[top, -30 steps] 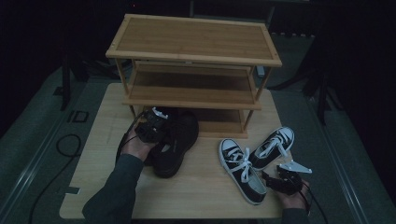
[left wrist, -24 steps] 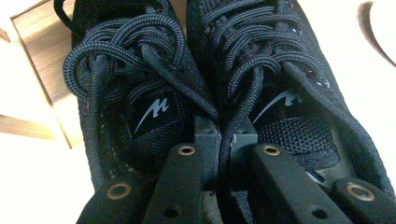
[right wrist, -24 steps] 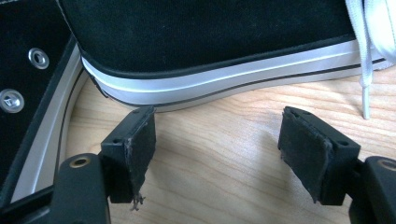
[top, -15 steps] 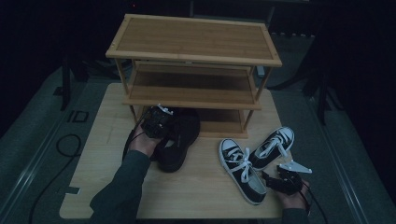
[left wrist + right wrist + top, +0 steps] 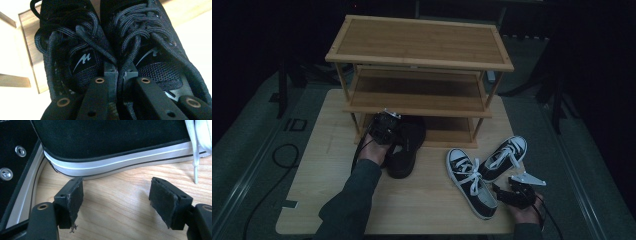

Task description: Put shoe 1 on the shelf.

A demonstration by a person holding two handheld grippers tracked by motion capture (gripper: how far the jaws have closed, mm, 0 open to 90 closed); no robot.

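Note:
A pair of black lace-up shoes point(image 5: 404, 150) lies in front of the bottom shelf point(image 5: 447, 136) of a three-tier wooden rack point(image 5: 422, 45), toes just under the middle shelf. My left gripper point(image 5: 387, 129) is shut on both shoes, pinching their inner collars together point(image 5: 117, 72); the black shoes point(image 5: 82, 50) fill that view. At the front right lie two black-and-white canvas sneakers point(image 5: 472, 185), one angled across the other's heel. My right gripper point(image 5: 504, 192) rests open on the table beside them, and a sneaker's white sole point(image 5: 112, 162) lies just beyond its jaws point(image 5: 116, 192).
The rack stands at the back of the light wooden table point(image 5: 327, 170), its top and middle shelves bare. A black cable point(image 5: 282, 150) curls on the floor to the left. Bare tabletop lies between the two pairs of shoes and along the front edge.
My left gripper has pushed the black shoes a little farther toward the rack's bottom shelf. The right gripper and the sneakers have stayed put.

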